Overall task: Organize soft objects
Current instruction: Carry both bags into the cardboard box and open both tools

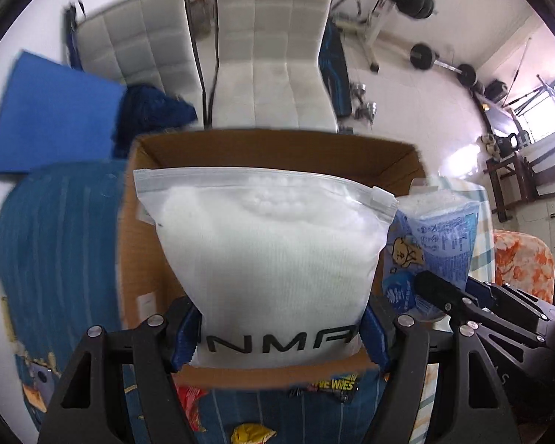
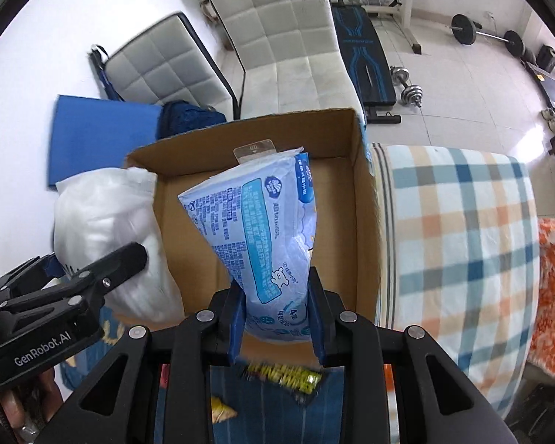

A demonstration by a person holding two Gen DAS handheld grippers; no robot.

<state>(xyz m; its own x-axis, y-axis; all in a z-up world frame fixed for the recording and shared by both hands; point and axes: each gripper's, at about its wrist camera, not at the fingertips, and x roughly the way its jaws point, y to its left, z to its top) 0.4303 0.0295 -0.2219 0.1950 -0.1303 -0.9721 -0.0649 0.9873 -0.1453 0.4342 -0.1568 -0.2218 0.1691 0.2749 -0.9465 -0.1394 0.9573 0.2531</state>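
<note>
White zip bag [image 1: 273,259] sits clamped in left claw [image 1: 277,336].

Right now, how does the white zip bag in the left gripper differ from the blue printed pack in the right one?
The white zip bag is plain, translucent and puffy, with a slider closure and black lettering; the blue printed pack is covered in text and cartoon figures, with a clear hang tab. The bag looks wider and fuller; the pack is narrower and squeezed at its lower end. Both are clamped at the bottom, by the left gripper and right gripper, over the cardboard box.
</note>
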